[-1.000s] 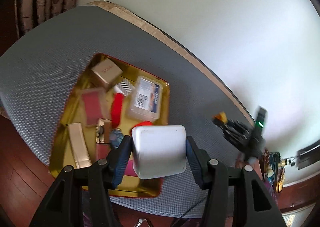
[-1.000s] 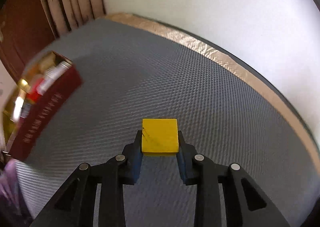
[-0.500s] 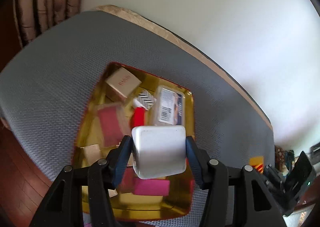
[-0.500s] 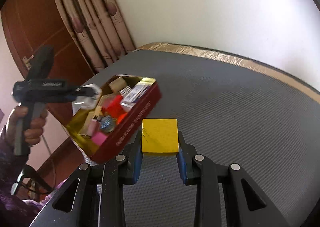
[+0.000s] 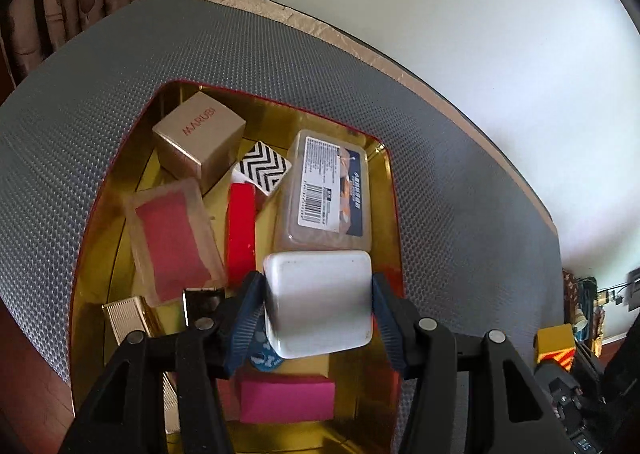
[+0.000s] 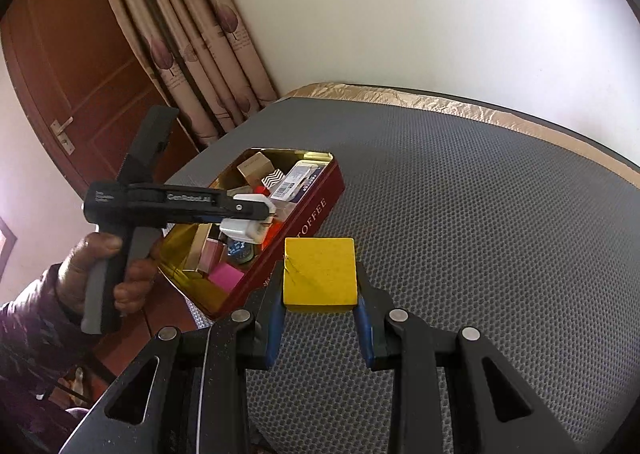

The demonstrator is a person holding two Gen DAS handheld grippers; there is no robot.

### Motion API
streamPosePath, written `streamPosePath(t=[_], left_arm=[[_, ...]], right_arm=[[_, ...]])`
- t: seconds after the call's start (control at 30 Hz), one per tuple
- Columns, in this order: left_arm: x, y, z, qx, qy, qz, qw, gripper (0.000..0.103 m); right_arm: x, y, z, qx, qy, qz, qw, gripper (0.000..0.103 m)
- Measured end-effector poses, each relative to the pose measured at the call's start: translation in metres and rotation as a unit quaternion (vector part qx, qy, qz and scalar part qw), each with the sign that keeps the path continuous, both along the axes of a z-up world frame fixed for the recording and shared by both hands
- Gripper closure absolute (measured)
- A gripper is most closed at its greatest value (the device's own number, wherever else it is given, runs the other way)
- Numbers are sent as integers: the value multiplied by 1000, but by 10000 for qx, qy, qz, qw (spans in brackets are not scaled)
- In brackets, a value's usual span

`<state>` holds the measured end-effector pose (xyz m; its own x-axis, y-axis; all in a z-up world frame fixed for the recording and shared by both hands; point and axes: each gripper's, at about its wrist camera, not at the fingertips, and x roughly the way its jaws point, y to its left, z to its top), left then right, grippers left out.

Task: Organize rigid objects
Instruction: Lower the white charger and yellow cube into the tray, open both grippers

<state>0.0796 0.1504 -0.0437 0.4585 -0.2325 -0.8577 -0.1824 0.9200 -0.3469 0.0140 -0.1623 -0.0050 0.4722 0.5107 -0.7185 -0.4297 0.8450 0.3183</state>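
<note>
My left gripper (image 5: pixel 318 304) is shut on a white rounded block (image 5: pixel 318 302) and holds it above the near right part of a red and gold toffee tin (image 5: pixel 394 213). The tin holds several small boxes: a tan carton (image 5: pixel 200 141), a clear labelled case (image 5: pixel 326 193), a red block (image 5: pixel 241 230), a pink block (image 5: pixel 286 400). My right gripper (image 6: pixel 320 304) is shut on a yellow block (image 6: pixel 320 274), held over the grey mat to the right of the tin (image 6: pixel 304 219). The left gripper (image 6: pixel 250 219) and its white block (image 6: pixel 240 230) show in the right wrist view.
The tin stands on a grey textured mat (image 6: pixel 480 234) near its left edge, with a gold-trimmed border (image 6: pixel 420 97) by the white wall. Curtains (image 6: pixel 192 33) and a brown door (image 6: pixel 72 73) lie beyond. The right gripper's yellow block (image 5: pixel 554 340) shows at the left view's far right.
My left gripper has come down and in over the tin with the white block. My right gripper has lifted and turned left with the yellow block, bringing the tin into view.
</note>
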Motion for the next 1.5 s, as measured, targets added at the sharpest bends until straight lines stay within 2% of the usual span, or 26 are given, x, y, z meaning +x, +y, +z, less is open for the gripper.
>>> streamPosePath(t=[0.17,0.4,0.5,0.6,0.77,0.9,1.03,1.23,1.5], left_arm=[[9,-10,-3,205,8,-99,9997,47],[11,-6,1,133,-108,-98,9998,47],[-2,1,13,15,-335,-51,9994,46],[-21,15,33,24,-782,96,9969,46],[-56,42,55,400,-1054,510,9923,45],[-83,57,54,619,-1116,767,9889,45],[-96,65,46,743,-1084,778,9883,45],[-102,70,40,765,-1123,730,9880,45],[-103,64,41,1330,-1146,700,9820,45]], right_arm=[[-1,4,-3,27,48,17,10000,75],[1,10,-2,44,39,80,10000,75],[5,22,2,86,29,206,9997,75],[12,39,8,101,-34,383,9992,75],[39,88,10,174,82,734,9971,75],[60,132,2,115,228,992,9947,75],[86,169,-15,-108,474,1031,9935,75],[106,202,-30,-585,519,1040,9915,75],[116,221,-51,-781,674,990,9897,75]])
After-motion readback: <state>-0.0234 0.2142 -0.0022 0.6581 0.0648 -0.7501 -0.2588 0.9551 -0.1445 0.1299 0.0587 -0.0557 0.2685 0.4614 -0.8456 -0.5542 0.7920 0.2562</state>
